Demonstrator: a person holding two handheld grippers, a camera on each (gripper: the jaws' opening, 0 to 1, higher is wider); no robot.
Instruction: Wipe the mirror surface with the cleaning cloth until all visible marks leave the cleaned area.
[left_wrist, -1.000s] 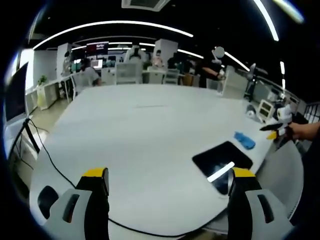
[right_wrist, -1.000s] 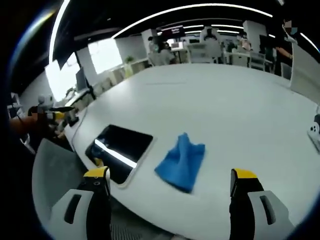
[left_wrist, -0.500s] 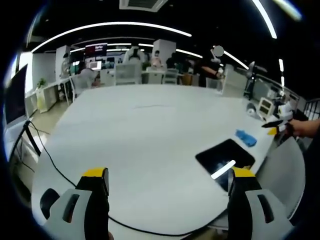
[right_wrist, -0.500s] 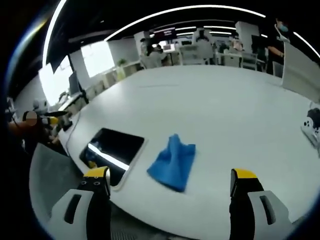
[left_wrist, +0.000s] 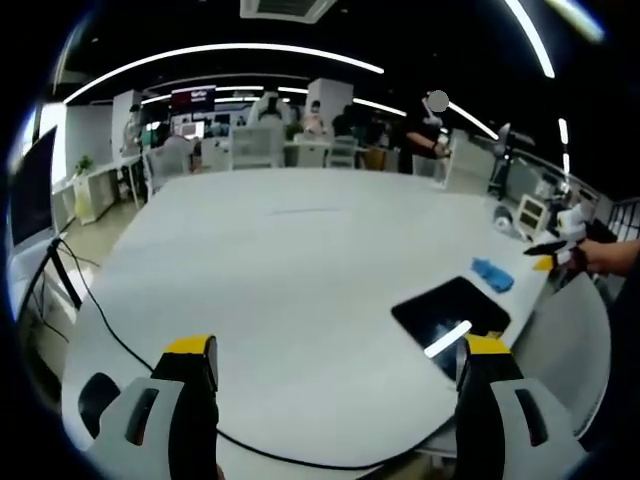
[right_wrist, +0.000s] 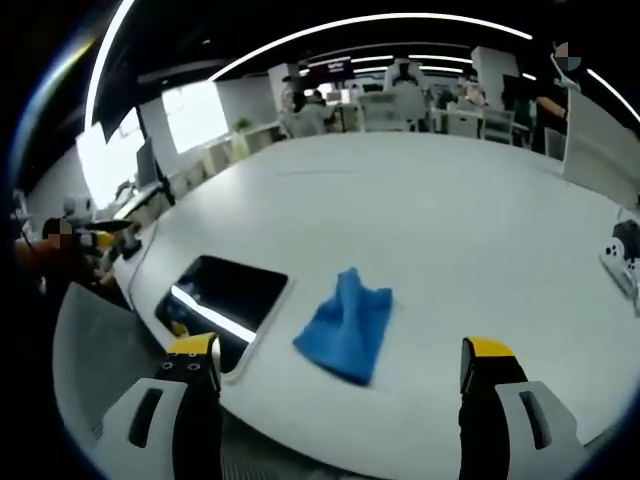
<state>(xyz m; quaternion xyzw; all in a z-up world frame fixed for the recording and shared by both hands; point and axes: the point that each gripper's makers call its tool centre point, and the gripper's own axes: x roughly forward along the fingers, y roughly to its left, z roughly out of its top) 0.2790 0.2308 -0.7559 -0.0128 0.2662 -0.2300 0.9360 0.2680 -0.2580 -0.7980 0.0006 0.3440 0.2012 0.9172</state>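
Table (right_wrist: 450, 210): one mirror (right_wrist: 222, 298), one blue cloth (right_wrist: 347, 324); both claws (left_wrist: 335, 365) (right_wrist: 340, 365) agape, empty.

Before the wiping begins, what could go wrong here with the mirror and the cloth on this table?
1. The mirror lies close to the white table's near edge; a sideways push while wiping might slide it off.
2. The blue cloth lies crumpled beside the mirror, also near the edge, so a poor grasp might drag it over.
3. The right gripper is open and holds nothing; the left gripper, also open, is farther off, so the mirror is not steadied.
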